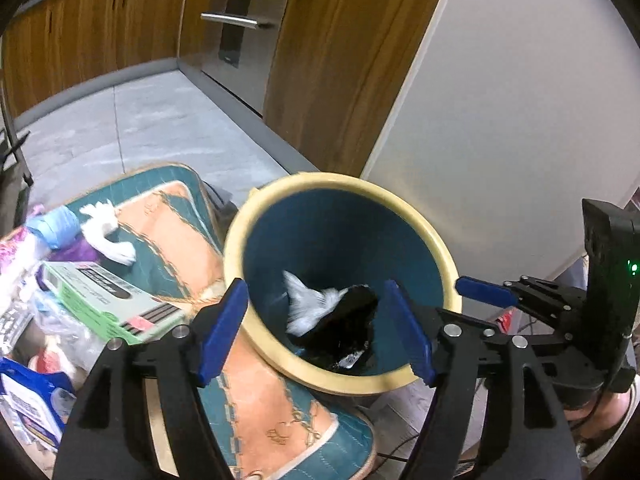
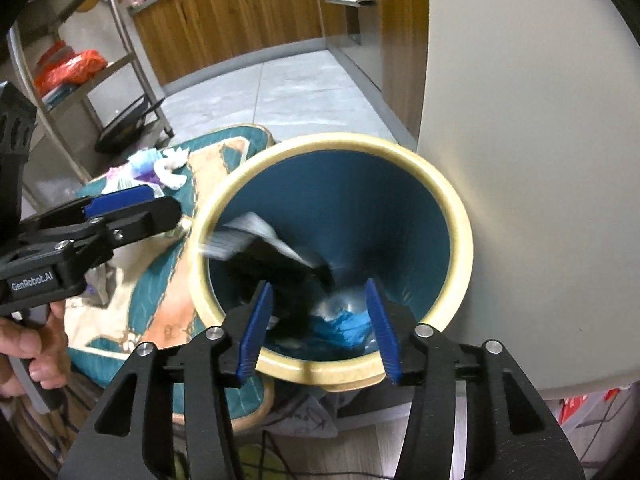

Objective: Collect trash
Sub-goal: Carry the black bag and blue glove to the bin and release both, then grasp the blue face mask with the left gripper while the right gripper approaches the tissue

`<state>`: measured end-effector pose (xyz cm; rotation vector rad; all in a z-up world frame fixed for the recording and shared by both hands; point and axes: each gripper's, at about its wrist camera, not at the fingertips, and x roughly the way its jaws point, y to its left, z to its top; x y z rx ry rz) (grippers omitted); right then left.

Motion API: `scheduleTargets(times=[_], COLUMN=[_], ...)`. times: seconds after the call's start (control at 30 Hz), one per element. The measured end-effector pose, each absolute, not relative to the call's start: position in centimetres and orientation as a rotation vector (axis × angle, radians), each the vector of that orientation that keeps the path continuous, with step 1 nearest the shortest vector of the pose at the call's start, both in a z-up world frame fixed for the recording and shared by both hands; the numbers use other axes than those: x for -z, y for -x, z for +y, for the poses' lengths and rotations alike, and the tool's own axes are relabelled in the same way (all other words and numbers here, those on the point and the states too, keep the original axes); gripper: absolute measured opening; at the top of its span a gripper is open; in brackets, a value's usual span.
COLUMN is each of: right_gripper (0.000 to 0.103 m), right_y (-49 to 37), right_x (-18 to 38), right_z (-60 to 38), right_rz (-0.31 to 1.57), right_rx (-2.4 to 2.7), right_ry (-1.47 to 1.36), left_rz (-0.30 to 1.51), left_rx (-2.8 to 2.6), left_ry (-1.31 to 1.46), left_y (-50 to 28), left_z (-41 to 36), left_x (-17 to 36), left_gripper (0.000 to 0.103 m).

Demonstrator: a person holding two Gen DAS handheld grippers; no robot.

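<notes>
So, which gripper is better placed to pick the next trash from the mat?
Probably the left gripper: open, empty and beside the mat, where the green box lies. The right gripper is over the bin.

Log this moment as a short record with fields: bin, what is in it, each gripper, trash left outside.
bin: blue bin with cream rim, beside the patterned mat
contents: black item, white scrap, blue crumpled piece
left gripper: open, empty, over the bin
right gripper: open, empty, over the bin
left outside: white tissue, green box, on or near the mat
</notes>
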<state>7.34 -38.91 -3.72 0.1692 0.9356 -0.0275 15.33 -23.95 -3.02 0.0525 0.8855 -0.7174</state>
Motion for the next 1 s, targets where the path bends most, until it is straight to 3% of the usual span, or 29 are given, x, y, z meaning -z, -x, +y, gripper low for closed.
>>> scheduleTargets(times=[0.3, 0.57, 1.0], right_gripper=[0.065, 0.074, 0.076], right_y=[-7.6, -8.7, -10.4], right_x=[2.9, 1.5, 1.7], right_z=[-38.1, -34.6, -29.1], right_rz=[0.906, 0.869, 0.867], right_rx=[0.013, -0.053, -0.172], right_ry=[-0.174, -0.130, -0.090], left_rz=[0.845, 0.804, 0.837], left_rx=[0.634, 0.528, 0.310], left_ry=[-0.049, -0.017, 0.046], left_y=[-15.1, -15.5, -15.9], left_z=[-19.1, -13.2, -1.3], left_x=[1.2, -0.4, 0.2], left_gripper=[0.071, 0.077, 0.077])
